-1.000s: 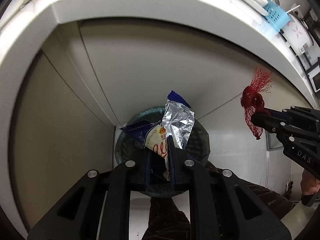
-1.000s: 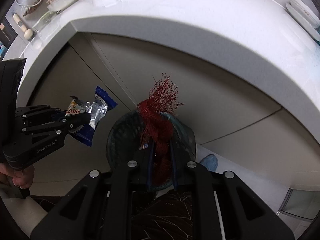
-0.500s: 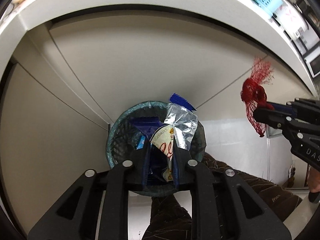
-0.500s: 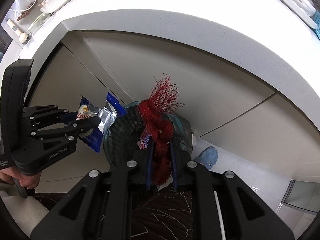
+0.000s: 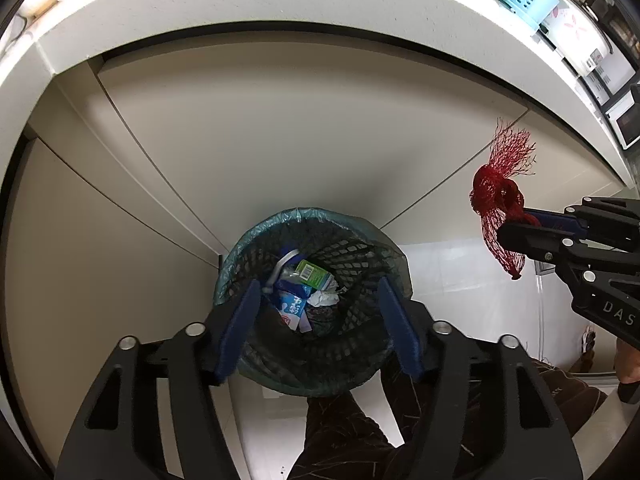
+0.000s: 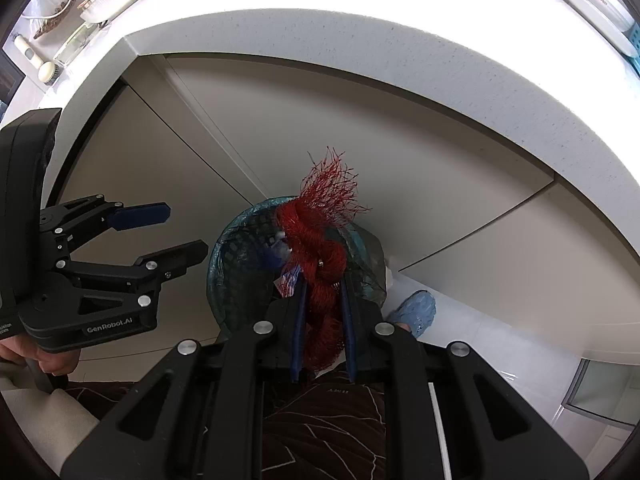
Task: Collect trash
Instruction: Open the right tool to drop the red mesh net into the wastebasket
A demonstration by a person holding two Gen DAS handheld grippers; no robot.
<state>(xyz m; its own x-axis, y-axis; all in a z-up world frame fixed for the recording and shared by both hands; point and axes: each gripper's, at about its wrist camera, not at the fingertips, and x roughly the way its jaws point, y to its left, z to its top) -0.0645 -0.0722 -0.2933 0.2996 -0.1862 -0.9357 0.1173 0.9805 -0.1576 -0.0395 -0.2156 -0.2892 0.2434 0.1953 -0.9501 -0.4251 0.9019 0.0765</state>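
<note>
Bin (image 5: 240,248) sits on the floor right under the tabletop (image 5: 280,0) edge – cartons (image 5: 298,300) inside it, mesh net (image 5: 498,216) off to its right, slipper (image 6: 416,308) beside it.

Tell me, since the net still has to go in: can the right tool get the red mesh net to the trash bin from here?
Probably yes. The right tool is shut on the red mesh net near the trash bin, whose mouth is uncovered. The left tool is open and empty above it and may need to move aside.
</note>
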